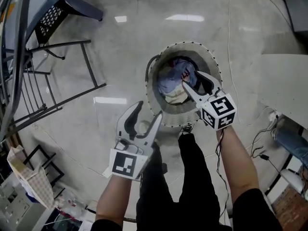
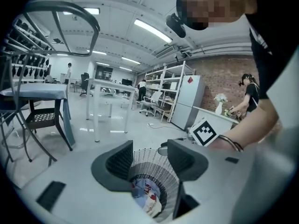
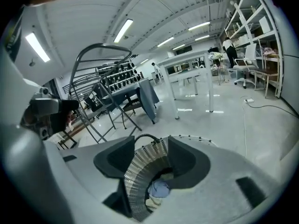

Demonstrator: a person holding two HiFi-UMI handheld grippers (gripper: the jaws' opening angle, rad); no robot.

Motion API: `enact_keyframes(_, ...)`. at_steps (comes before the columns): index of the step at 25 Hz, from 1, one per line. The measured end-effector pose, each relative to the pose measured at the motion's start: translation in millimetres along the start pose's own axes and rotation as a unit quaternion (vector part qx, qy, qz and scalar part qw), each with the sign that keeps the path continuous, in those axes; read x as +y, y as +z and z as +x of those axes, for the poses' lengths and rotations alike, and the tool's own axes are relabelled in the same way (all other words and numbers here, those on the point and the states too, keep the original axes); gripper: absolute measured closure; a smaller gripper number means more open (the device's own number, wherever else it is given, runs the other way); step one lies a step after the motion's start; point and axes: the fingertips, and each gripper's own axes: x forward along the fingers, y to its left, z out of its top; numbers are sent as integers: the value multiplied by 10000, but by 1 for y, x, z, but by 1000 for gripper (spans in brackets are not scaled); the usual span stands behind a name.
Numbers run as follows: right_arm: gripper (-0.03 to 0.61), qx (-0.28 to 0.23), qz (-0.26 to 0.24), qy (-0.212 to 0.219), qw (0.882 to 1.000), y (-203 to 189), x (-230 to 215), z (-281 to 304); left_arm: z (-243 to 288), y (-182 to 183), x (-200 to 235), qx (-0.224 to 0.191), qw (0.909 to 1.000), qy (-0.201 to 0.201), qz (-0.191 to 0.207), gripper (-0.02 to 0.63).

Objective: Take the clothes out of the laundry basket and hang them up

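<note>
Open floor (image 1: 144,42) ringed the upright basket (image 1: 174,120), mouth upward. Left gripper (image 1: 149,109) near its rim, right gripper (image 1: 190,78) above clothes (image 1: 171,83), both gaped empty.

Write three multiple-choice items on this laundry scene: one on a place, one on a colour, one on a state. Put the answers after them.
1. Where do the right tongs hang?
A. Over the mouth of the round white mesh laundry basket
B. Inside a washing machine
C. In a kitchen sink

2. What colour is the big crumpled garment lying on top in that basket?
A. Orange
B. Bright green
C. Pale blue

3. How are the left tongs?
A. Shut on a sock
B. Open and empty
C. Shut on a hanger

Answers:
1 A, the head view shows them above the basket's opening.
2 C, pale blue cloth fills the upper part of the opening.
3 B, the left gripper view shows their jaws apart with nothing gripped between them.
</note>
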Motion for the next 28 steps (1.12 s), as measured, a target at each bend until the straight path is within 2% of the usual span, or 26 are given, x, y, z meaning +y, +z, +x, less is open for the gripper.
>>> enact_keyframes(8,322,329,263,-461,9980,-78,-46,58,29,-48,10,160,9994,-285,-70,403)
enact_keyframes(18,307,736,443,-855,9926,-165,-104,124,67,-97,20,111,9978,-636,167,403)
enact_keyframes(28,282,1343,645,-1217,9813,-248,-155,184,83,-146,39,190,9974,-670,211,403)
